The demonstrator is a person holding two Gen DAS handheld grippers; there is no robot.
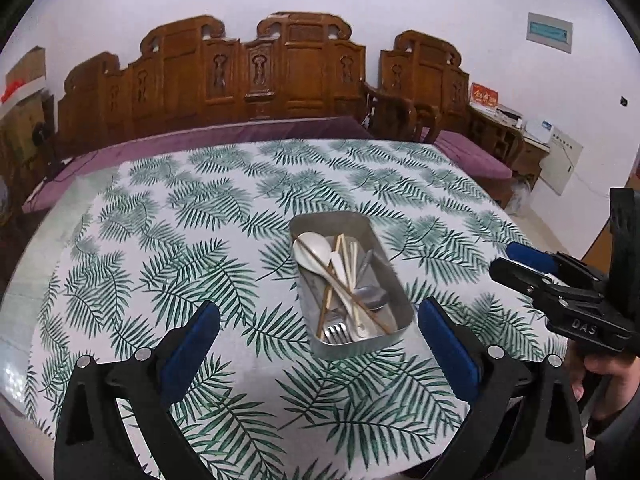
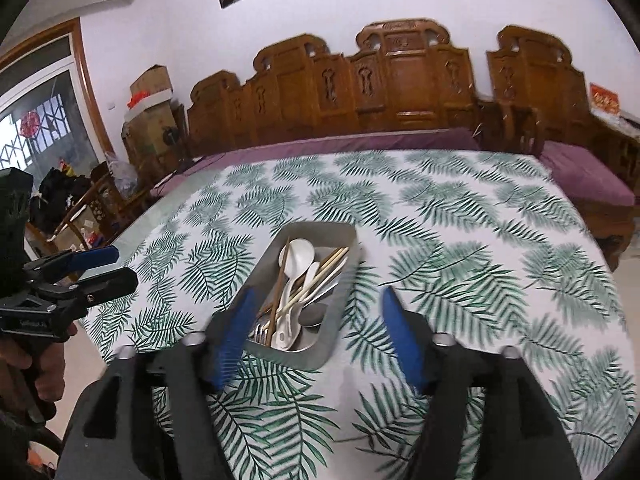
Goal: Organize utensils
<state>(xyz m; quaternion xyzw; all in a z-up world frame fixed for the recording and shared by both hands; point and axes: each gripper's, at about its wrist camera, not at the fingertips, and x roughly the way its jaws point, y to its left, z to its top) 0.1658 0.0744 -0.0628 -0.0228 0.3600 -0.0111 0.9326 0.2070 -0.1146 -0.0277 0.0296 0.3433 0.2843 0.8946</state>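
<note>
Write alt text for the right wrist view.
A metal tray of jumbled utensils, with white spoons, chopsticks and a fork, sits on a leaf-print tablecloth just ahead of the open right gripper. The left gripper shows at the left edge; a carved wooden bench lines the far wall.

Metal tray (image 1: 394,280): dull brushed steel, matt grey walls. White spoons (image 1: 310,246): smooth, glossy, plastic or ceramic not determined. Fork (image 1: 336,332): shiny metal. Chopsticks (image 2: 328,266): pale matt wood. Tablecloth (image 1: 200,240): leaf-printed, slightly glossy surface noted. Bench (image 1: 280,76): carved, varnished wood. Gripper pads (image 1: 192,344): blue, matt.
</note>
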